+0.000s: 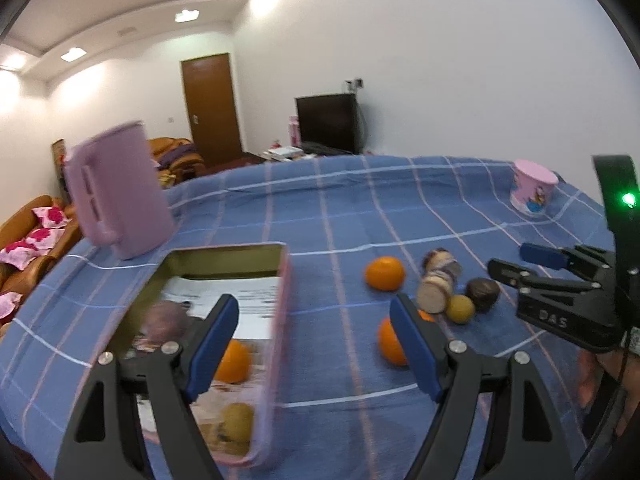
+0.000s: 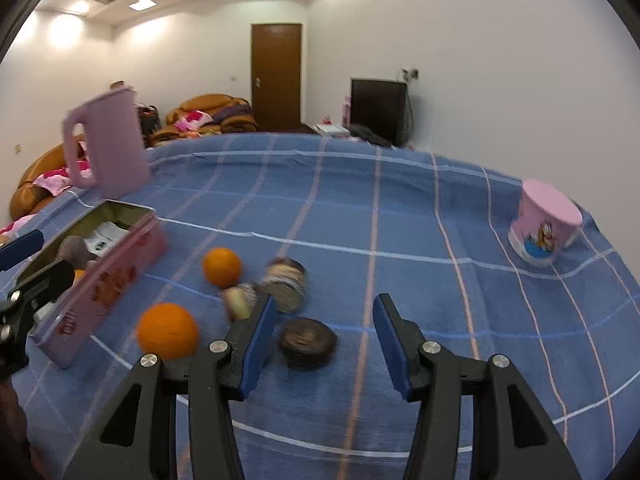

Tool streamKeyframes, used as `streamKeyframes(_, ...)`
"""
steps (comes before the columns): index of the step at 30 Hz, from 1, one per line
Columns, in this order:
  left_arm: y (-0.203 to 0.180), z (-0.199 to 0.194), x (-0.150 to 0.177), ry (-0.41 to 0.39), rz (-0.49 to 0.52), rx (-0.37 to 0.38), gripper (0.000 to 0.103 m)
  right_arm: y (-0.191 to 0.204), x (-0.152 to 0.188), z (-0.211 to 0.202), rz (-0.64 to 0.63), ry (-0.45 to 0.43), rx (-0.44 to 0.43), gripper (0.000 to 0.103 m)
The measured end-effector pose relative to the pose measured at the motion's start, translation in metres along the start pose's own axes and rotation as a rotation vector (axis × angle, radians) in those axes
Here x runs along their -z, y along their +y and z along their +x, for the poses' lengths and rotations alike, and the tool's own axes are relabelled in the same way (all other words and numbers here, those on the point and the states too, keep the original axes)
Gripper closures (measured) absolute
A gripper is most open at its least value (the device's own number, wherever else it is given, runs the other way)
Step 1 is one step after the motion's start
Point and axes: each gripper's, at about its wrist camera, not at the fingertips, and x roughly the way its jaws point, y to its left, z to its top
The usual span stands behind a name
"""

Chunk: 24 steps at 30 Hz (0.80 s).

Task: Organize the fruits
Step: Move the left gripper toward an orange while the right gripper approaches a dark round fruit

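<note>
— Fruits, where do they lie?
— On the blue checked cloth. The pink tin holds an orange and a yellowish fruit; two oranges and a dark fruit lie loose beside it.
— And the tools?
— The left gripper stands apart over the tin's edge, empty. The right gripper stands apart too, the dark fruit between its fingers, unpressed.

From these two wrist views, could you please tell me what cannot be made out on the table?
- Tin contents, left wrist view: partly behind the left tool; motion-blurred.
- Near orange, left wrist view: half covered by a finger.
- Small fruits beside the far orange, right wrist view: blurred, kind unclear.
- Printed paper in the tin: text unreadable.
</note>
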Motion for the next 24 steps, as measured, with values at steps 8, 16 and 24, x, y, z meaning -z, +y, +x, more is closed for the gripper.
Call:
streamKeyframes(8,-0.020,0.027,-0.002,0.069,0.024,0.058,0.023,-0.007,0.000,0.012,0.021,0.060,-0.059,0.051)
streamKeyframes(16,-0.036,0.048,0.003,0.142,0.051,0.113,0.023,-0.005,0.004,0.026,0.028,0.140,-0.101,0.051)
streamKeyframes(24,-0.041,0.067,0.004,0.236,0.055,0.185,0.036,-0.002,0.007,0.032,0.029,0.184,-0.142,0.057)
